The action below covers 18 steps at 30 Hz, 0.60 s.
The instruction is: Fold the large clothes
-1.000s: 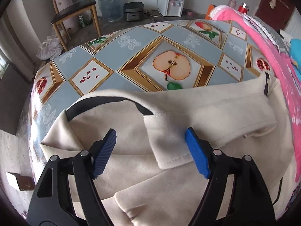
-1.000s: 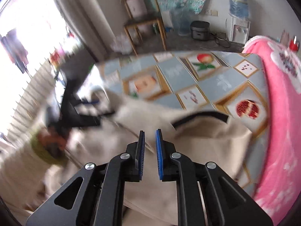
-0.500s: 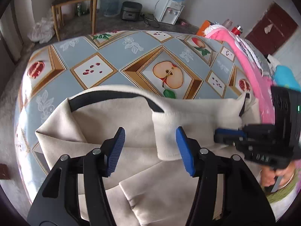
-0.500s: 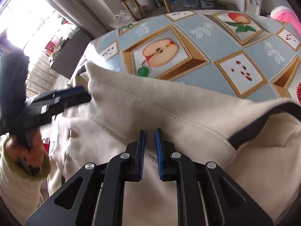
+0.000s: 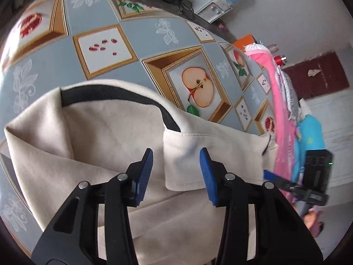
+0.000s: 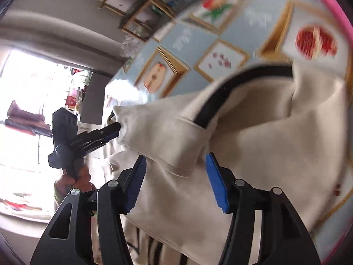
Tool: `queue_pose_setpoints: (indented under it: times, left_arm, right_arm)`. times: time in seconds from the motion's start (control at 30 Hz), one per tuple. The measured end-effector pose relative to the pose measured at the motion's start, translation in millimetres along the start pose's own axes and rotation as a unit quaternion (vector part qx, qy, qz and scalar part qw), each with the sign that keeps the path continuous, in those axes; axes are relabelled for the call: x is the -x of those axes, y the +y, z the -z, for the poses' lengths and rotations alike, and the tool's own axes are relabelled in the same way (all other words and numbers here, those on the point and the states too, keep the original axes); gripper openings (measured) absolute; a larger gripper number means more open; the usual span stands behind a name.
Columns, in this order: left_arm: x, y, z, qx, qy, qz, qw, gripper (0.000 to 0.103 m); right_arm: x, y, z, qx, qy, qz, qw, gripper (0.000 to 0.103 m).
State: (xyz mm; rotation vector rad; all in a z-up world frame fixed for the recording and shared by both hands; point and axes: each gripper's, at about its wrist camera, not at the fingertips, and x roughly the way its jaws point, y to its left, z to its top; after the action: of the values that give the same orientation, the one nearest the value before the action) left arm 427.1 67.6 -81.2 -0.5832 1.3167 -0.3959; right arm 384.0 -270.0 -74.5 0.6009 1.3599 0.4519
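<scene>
I hold both grippers over a cream fabric garment with a black-lined collar point(image 5: 92, 145), which lies spread on the round table's blue fruit-print oilcloth point(image 5: 141, 42), its collar toward the halved-apple print. My left gripper point(image 5: 176, 174) is closing with blue pads apart around the folded cream sleeve cuff point(image 5: 185, 161), not pressing it. My right gripper point(image 6: 176, 183) is opening, pads clear either side of the cuff.

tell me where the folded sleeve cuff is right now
In the left wrist view the sleeve cuff lies on the cream garment, ahead of the left hand-held gripper, right of the black-lined collar.
</scene>
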Motion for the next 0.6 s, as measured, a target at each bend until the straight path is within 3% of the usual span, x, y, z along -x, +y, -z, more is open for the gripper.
queue_pose_setpoints:
  times: [0.17,0.2,0.3,0.33,0.37,0.43,0.53,0.6]
  left_arm:
    - [-12.0,-2.8,1.1,0.005,0.028,-0.01,0.9995,0.043]
    - [-12.9,-4.4,0.9,0.001,0.03,-0.016,0.9994,0.043]
    - [-15.5,-14.5,1.8,-0.025,0.031,-0.043,0.9983,0.041]
    - [-16.7,-21.3,2.9,-0.046,0.028,-0.054,0.9971,0.025]
    - [-17.4,-27.0,3.6,-0.065,0.025,-0.063,0.9956,0.019]
    - [-18.6,-46.5,4.2,-0.117,-0.001,-0.101,0.9879,0.011]
    - [-27.4,-73.9,-0.1,-0.184,-0.047,-0.169,0.9672,0.01]
    - [-34.4,-76.1,-6.5,-0.176,-0.047,-0.186,0.9655,0.01]
  right_arm:
    - [-30.1,-4.6,-2.6,-0.023,0.025,0.001,0.999,0.051]
    - [-34.4,-1.4,0.5,-0.017,0.028,0.002,0.999,0.041]
    - [-41.5,11.3,7.1,0.021,0.022,0.039,0.999,0.024]
    - [-41.2,14.7,4.8,0.031,0.018,0.045,0.998,0.017]
    - [-40.1,18.3,1.5,0.038,0.014,0.049,0.998,0.015]
    - [-38.7,31.0,-12.3,0.068,-0.003,0.08,0.994,0.013]
    - [-46.3,45.4,-35.8,0.106,-0.027,0.15,0.983,0.013]
    - [-57.7,45.7,-47.2,0.106,-0.028,0.171,0.979,0.013]
